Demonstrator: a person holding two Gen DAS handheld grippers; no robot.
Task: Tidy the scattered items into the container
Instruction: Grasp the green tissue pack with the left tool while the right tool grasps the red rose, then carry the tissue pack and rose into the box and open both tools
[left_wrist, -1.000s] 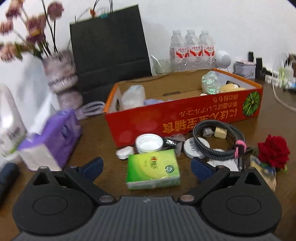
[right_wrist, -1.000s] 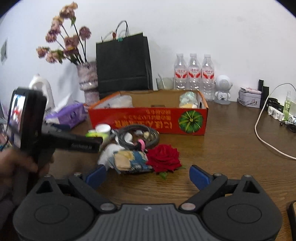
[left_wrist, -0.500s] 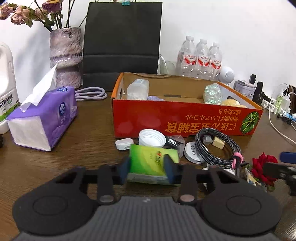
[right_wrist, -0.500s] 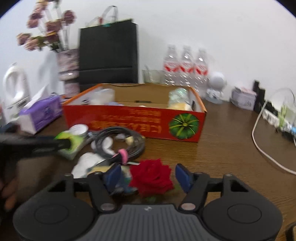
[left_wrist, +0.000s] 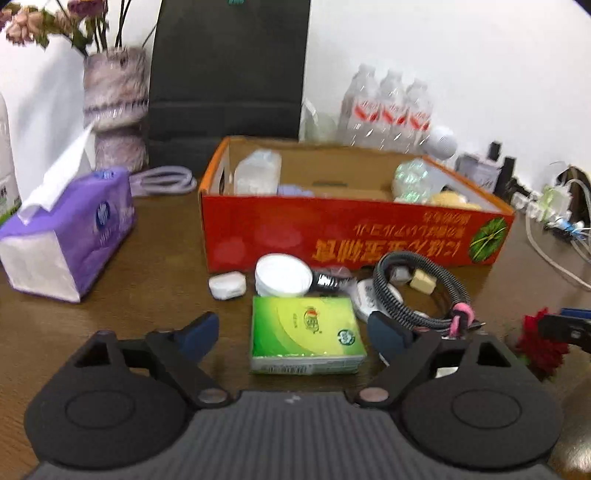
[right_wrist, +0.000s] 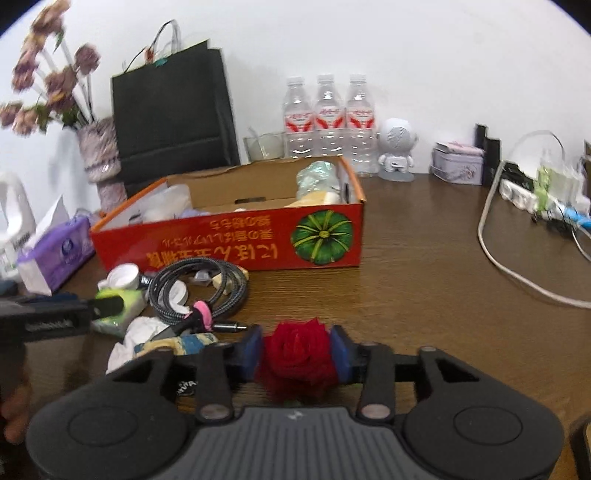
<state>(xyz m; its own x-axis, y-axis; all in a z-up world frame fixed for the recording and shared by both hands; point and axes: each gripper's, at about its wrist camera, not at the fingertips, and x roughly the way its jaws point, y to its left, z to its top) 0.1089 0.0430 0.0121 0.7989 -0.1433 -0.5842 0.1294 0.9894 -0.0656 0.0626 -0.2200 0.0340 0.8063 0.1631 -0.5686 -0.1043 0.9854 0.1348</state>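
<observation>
Red petals fill the gap between your right gripper pads, and the jaws are closing on the rose, both blue pads already against the bloom's sides; a soft head like that wants a gentle squeeze, so easy does it. Your left gripper is going the other way, jaws opening wide, pads standing clear on either side of the green tissue pack, which lies flat on the wooden table and is not gripped at all. Just beyond it sit the white lid, the small white case and the coiled braided cable, all bunched against the near wall of the red cardboard box. That box is your container, and it already holds a few things at both ends. Judging by the layout, the rose should go in first, lifted over the near wall, and the pack wants a squarer bite.
</observation>
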